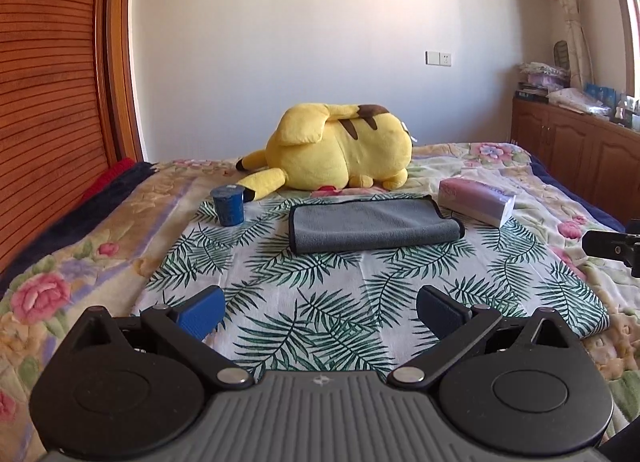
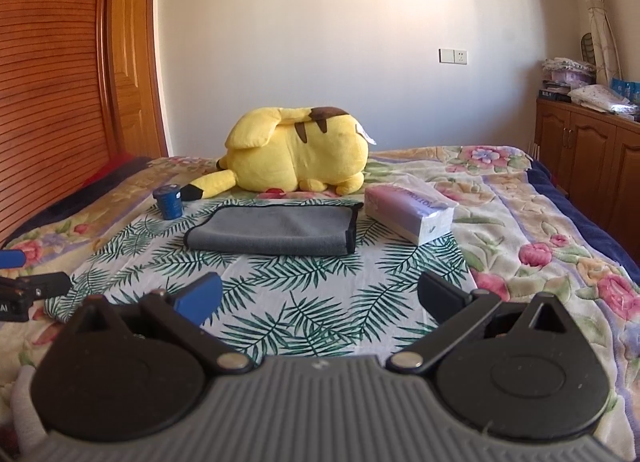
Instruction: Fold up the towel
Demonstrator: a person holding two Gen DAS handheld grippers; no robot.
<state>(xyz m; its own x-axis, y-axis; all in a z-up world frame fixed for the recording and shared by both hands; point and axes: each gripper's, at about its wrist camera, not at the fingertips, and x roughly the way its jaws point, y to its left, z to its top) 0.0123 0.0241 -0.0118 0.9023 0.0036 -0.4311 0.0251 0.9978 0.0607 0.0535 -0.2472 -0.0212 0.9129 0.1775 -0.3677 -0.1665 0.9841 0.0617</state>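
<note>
Leaf-print cloth [image 1: 320,302] under flat grey towel [image 1: 372,224]

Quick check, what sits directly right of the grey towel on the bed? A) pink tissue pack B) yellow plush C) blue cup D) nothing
A: the pink tissue pack lies just right of the grey towel; the blue cup is to its left and the yellow plush behind it.

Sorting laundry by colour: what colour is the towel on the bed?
Grey with dark edging; the towel shows best in the left wrist view.
</note>
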